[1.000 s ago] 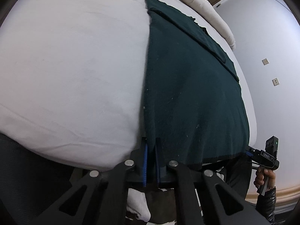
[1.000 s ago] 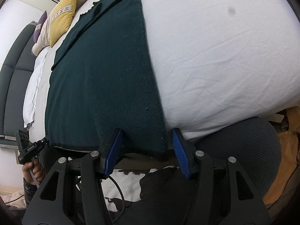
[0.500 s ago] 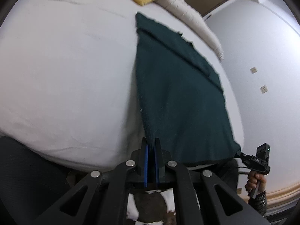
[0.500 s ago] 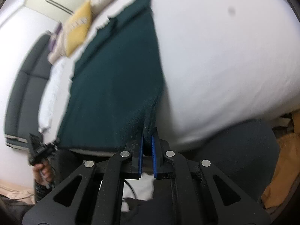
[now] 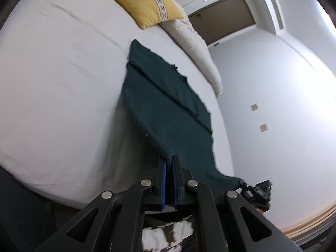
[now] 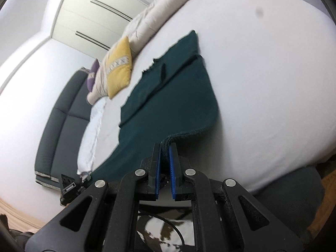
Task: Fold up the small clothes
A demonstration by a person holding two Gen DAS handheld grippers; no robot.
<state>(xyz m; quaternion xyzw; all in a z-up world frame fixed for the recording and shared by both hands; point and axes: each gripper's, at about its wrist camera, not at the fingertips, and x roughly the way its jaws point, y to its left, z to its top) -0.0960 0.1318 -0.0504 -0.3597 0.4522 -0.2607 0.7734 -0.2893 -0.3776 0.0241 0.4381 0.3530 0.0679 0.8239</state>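
Both tongs, left gripper (image 5: 169,163) and right gripper (image 6: 164,150), clamp green garment (image 5: 168,109) corners; near hem raised, fold over bed (image 5: 58,84) pending.

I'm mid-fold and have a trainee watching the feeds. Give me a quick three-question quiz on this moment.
1. True or false: both grippers are shut on the dark green garment.
2. Multiple choice: the yellow pillow lies
A. on top of the garment
B. on the white bed, beyond the garment's far end
C. on the floor
3. Fill in: the garment's near edge is ____ the bed, while its far end lies flat.

Key
1. True: the left gripper and the right gripper each pinch a near corner between their jaws.
2. B
3. lifted off
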